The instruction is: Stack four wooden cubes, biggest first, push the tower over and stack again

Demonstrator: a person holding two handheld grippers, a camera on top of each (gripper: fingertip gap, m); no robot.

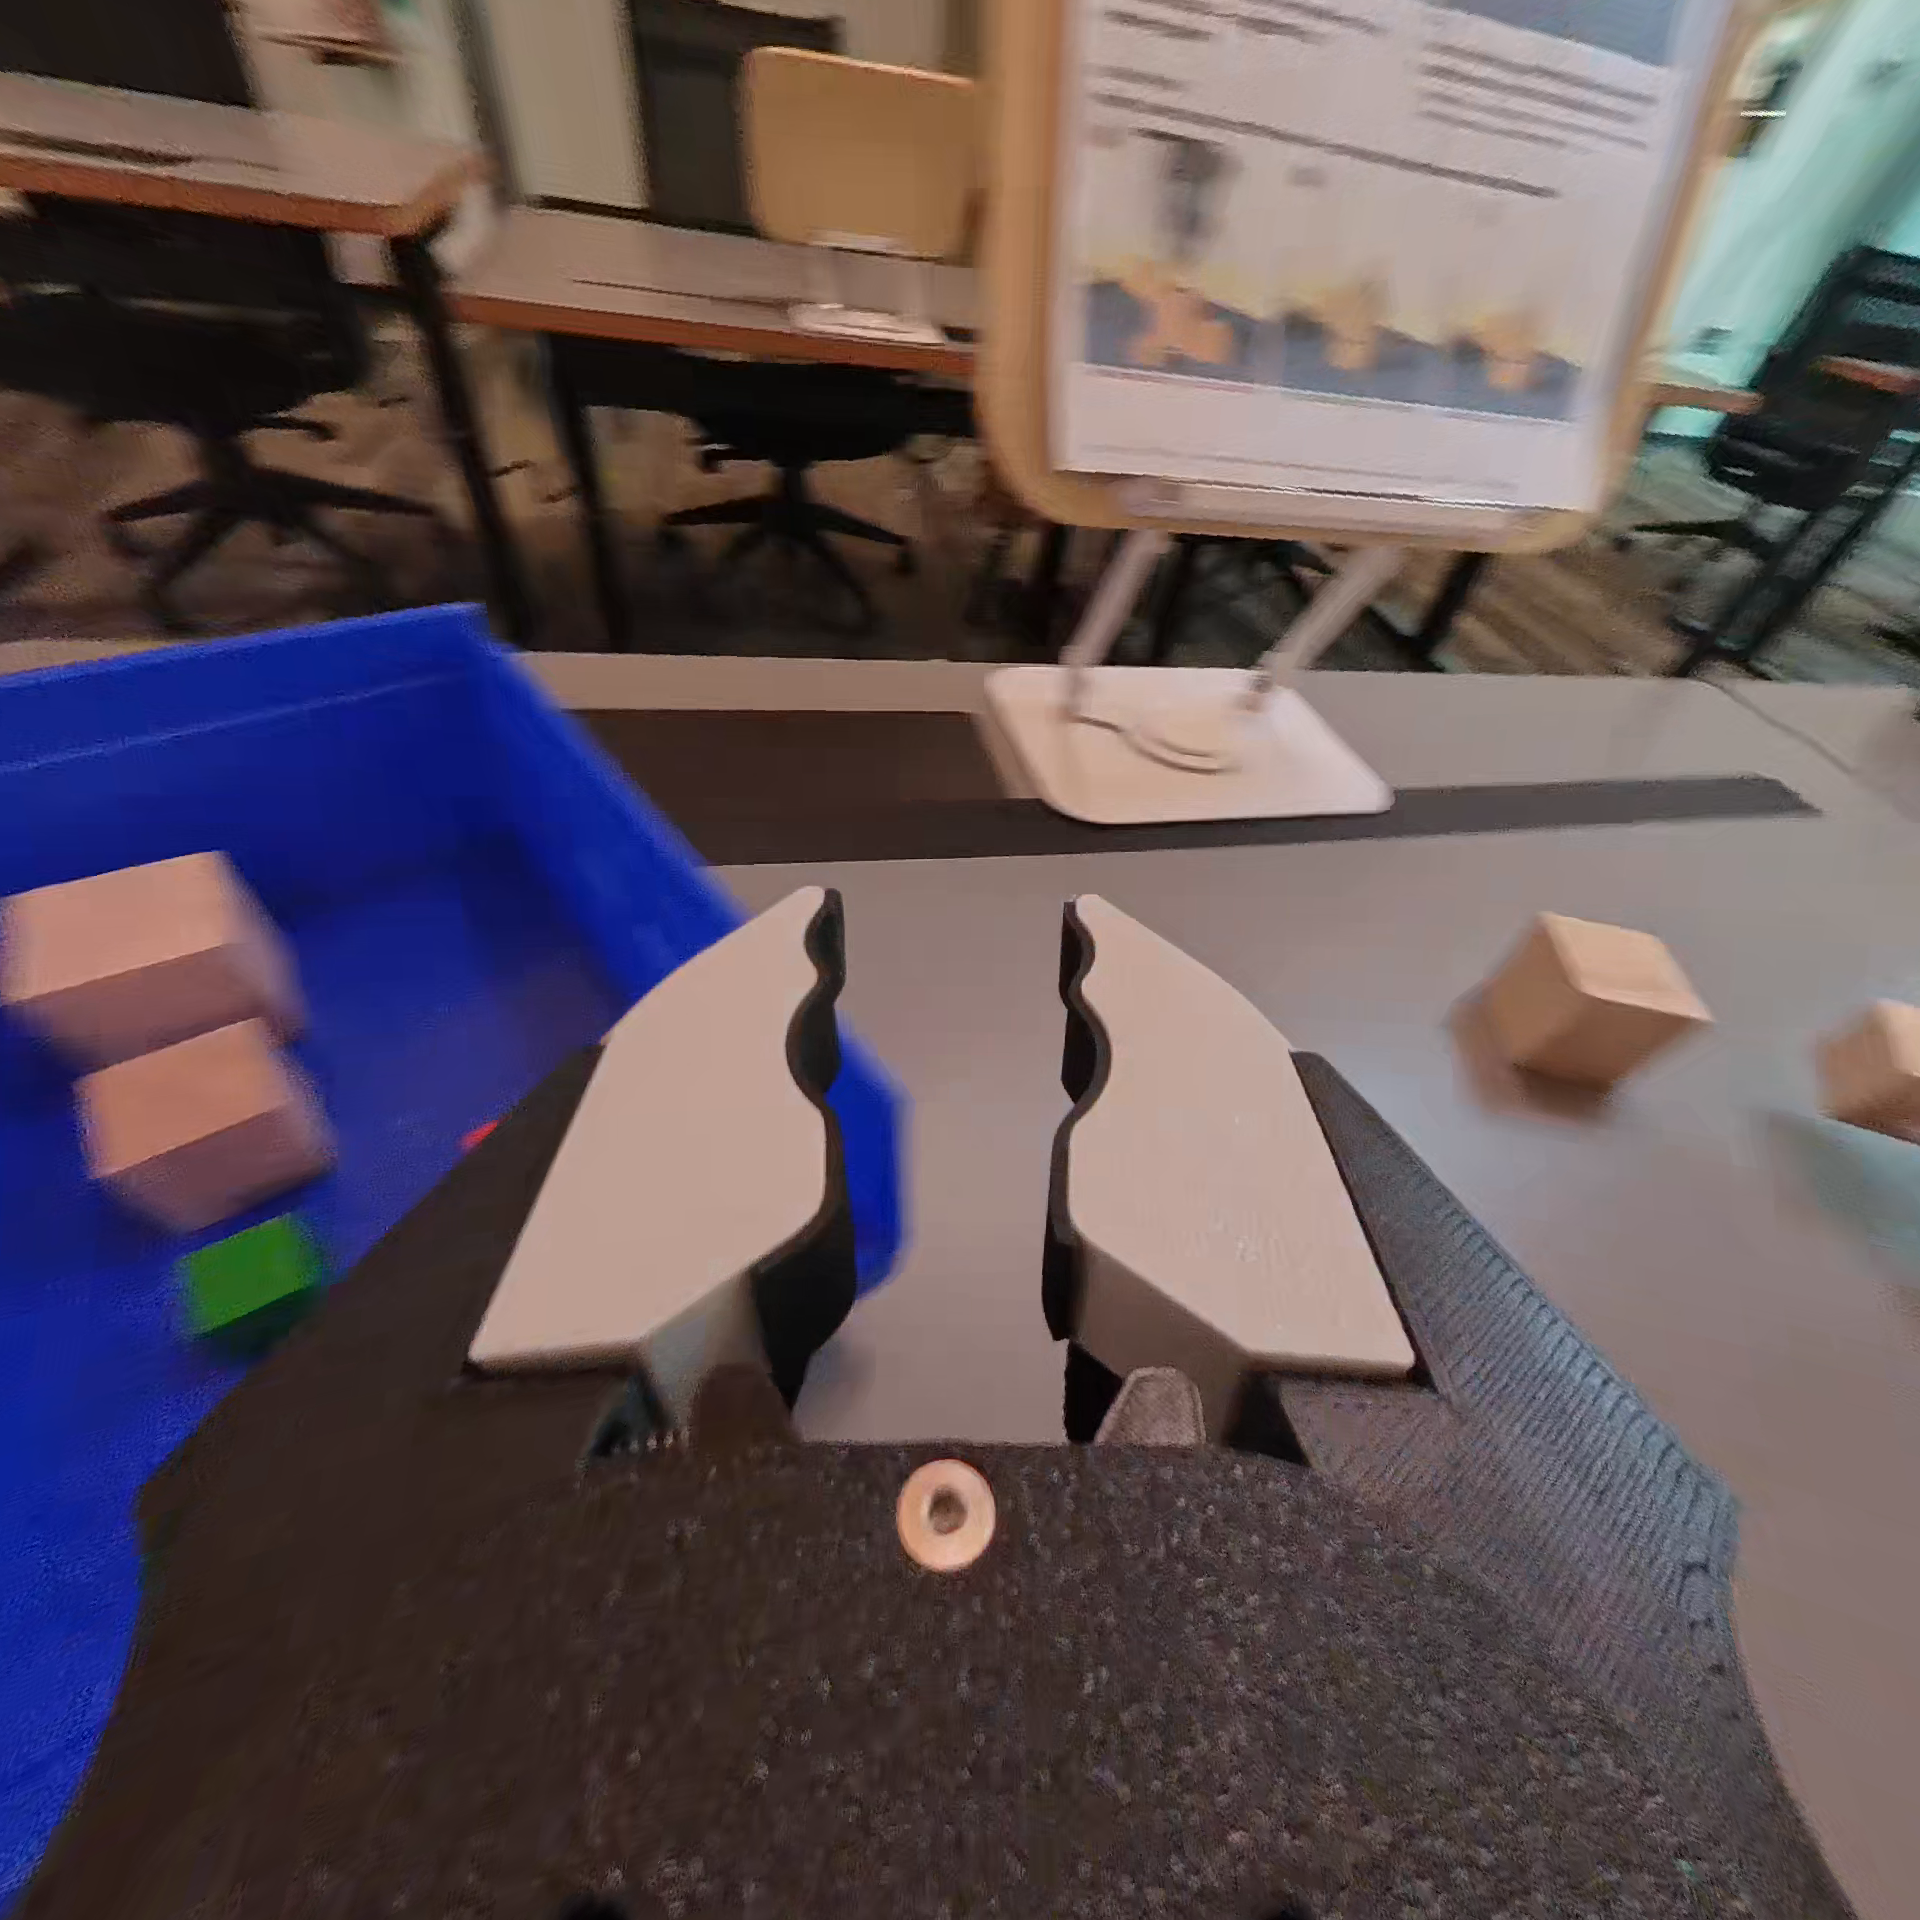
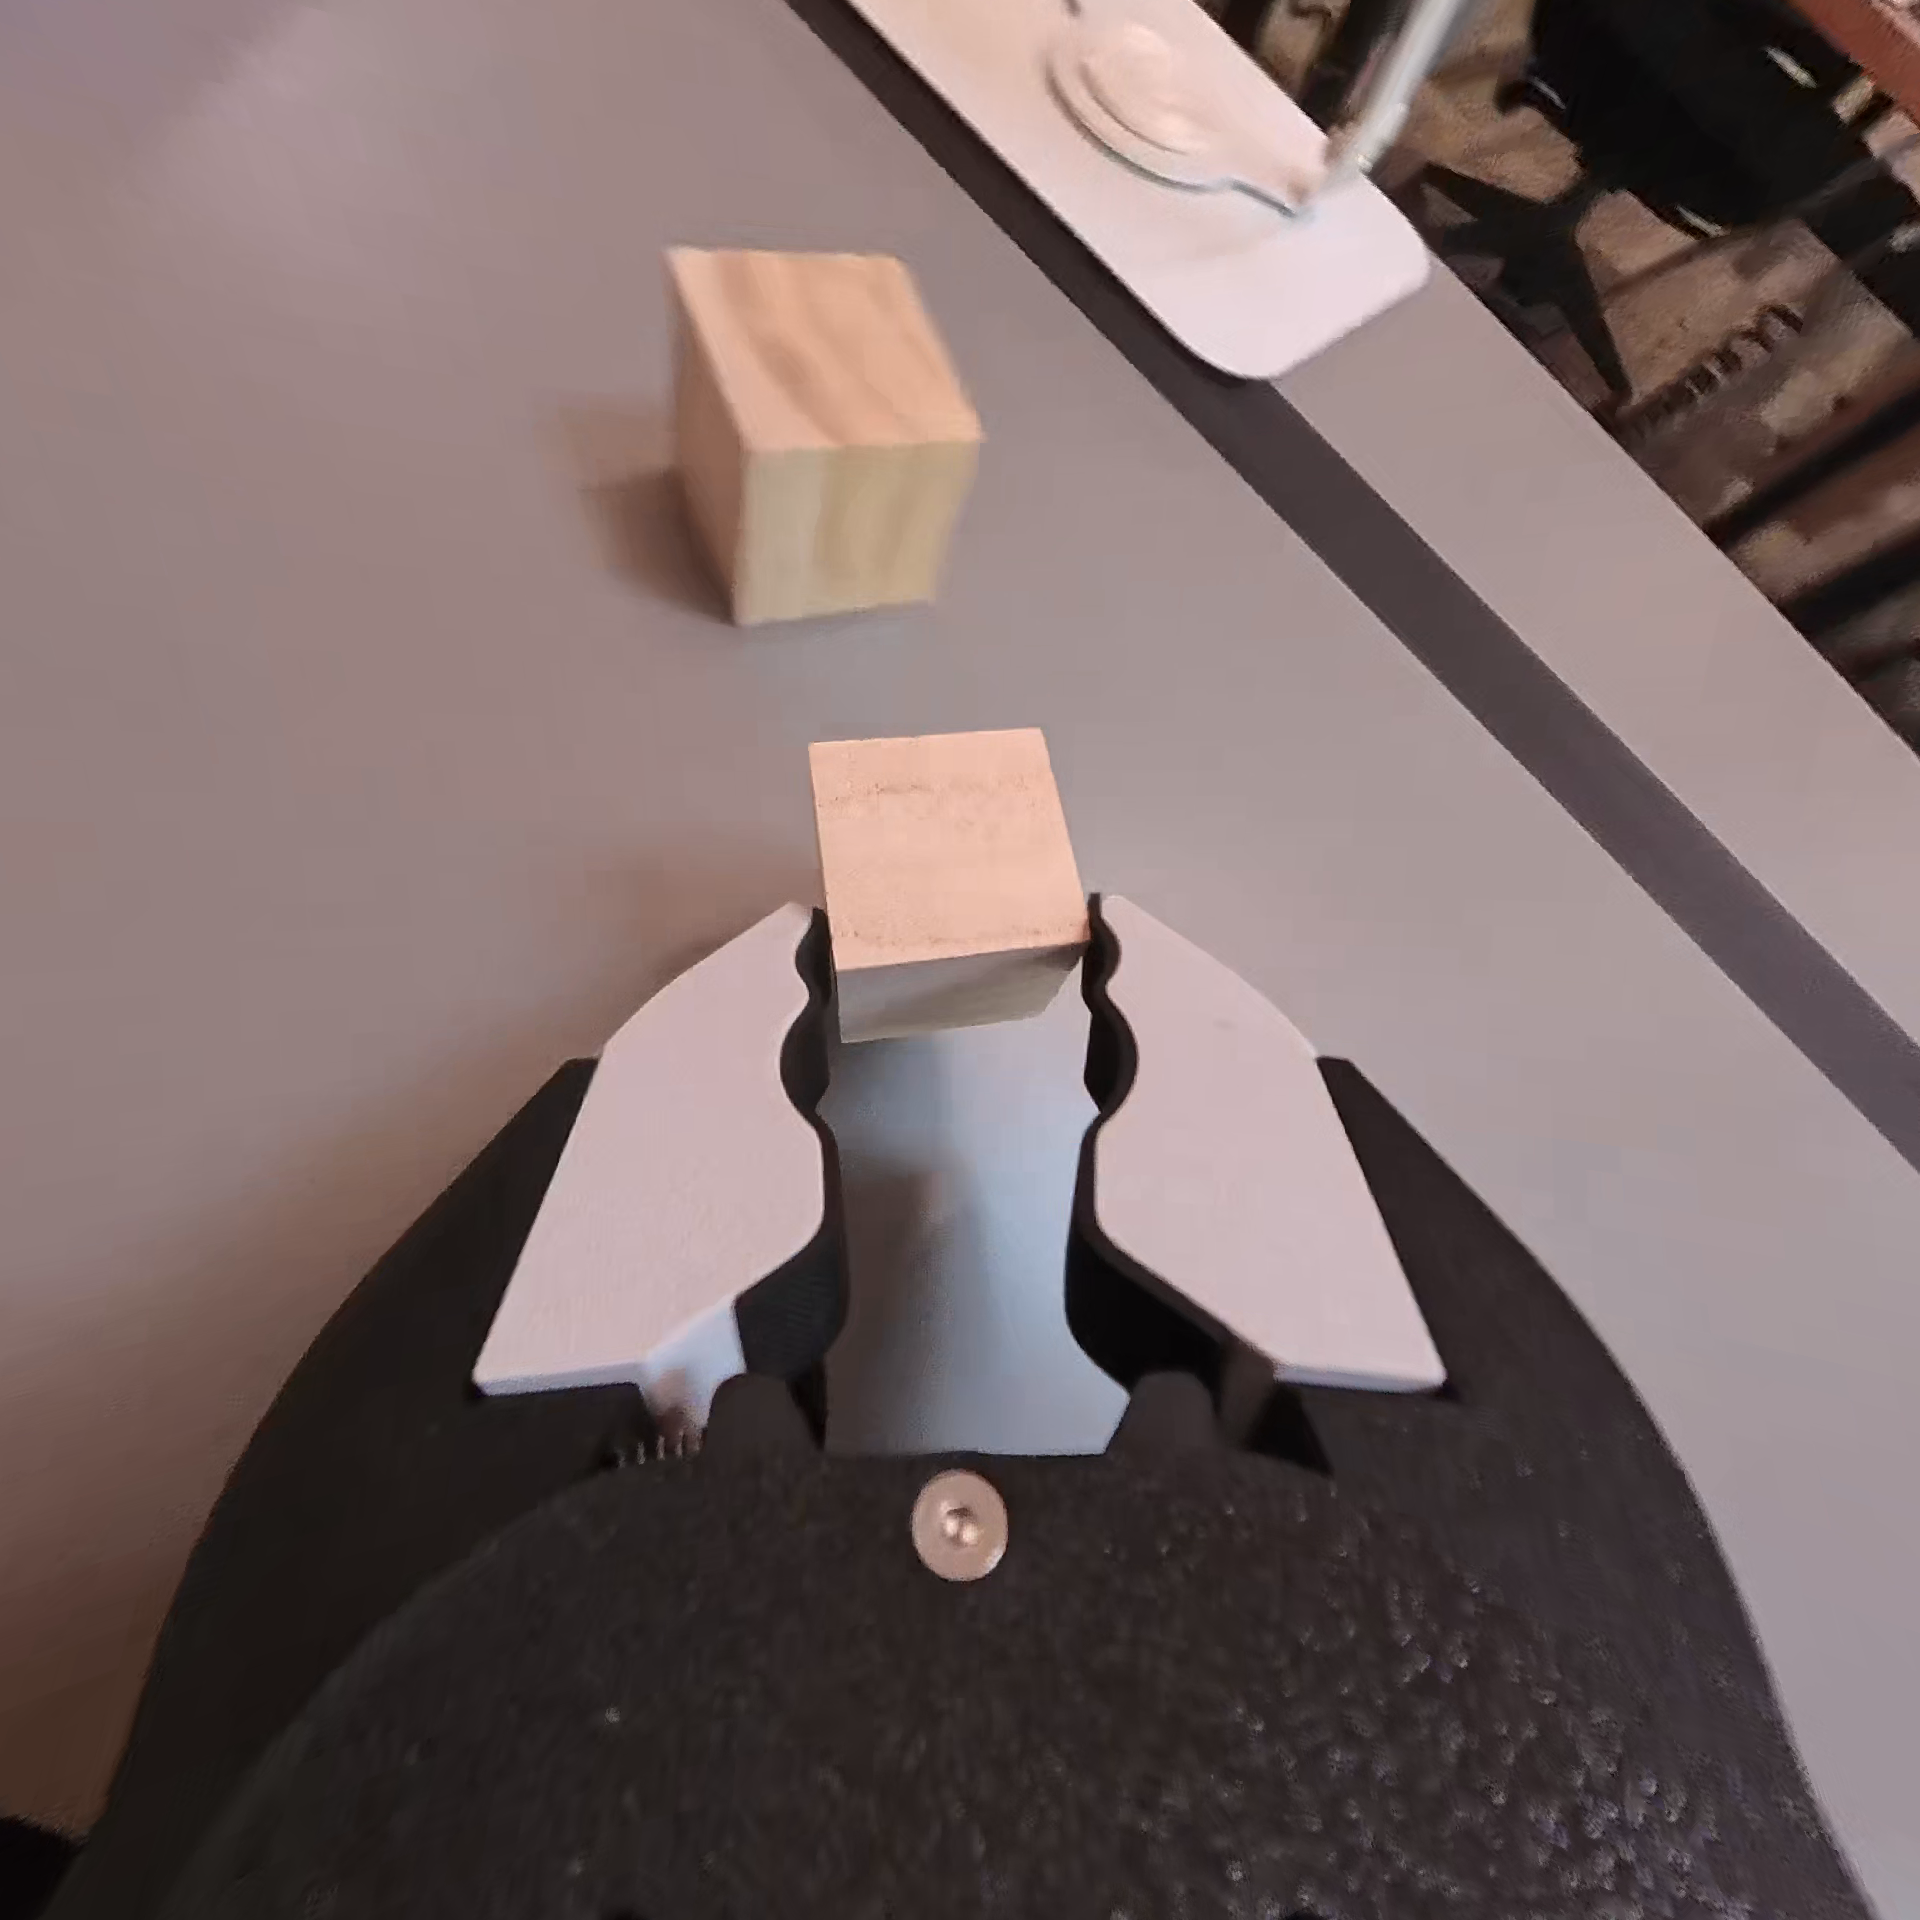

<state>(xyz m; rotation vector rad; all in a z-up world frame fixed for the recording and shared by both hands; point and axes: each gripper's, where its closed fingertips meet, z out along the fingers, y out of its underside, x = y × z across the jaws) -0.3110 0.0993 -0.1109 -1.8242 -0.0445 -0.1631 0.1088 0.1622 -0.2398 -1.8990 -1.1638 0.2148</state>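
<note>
My right gripper (image 2: 951, 920) is shut on a small wooden cube (image 2: 940, 852). Both fingertip pads touch the cube's sides, just over the grey table (image 2: 312, 727). A larger wooden cube (image 2: 821, 436) stands on the table a little beyond it. My left gripper (image 1: 951, 914) is open and empty over the table, right beside a blue bin (image 1: 436, 727). In the bin lie two pale wooden cubes (image 1: 145, 945), (image 1: 197, 1122) and a small green block (image 1: 249, 1273). Two wooden cubes (image 1: 1584, 997), (image 1: 1875, 1070) show on the table to the right in the left wrist view.
A white stand base (image 1: 1174, 743) carrying a poster board (image 1: 1340, 249) sits on a dark strip (image 1: 831, 769) near the table's far edge. The base also shows in the right wrist view (image 2: 1195, 156). Desks and office chairs stand beyond the table. Left tips to right tips: about 45 cm. The left tips stand about 20 cm off the small green block (image 1: 249, 1273).
</note>
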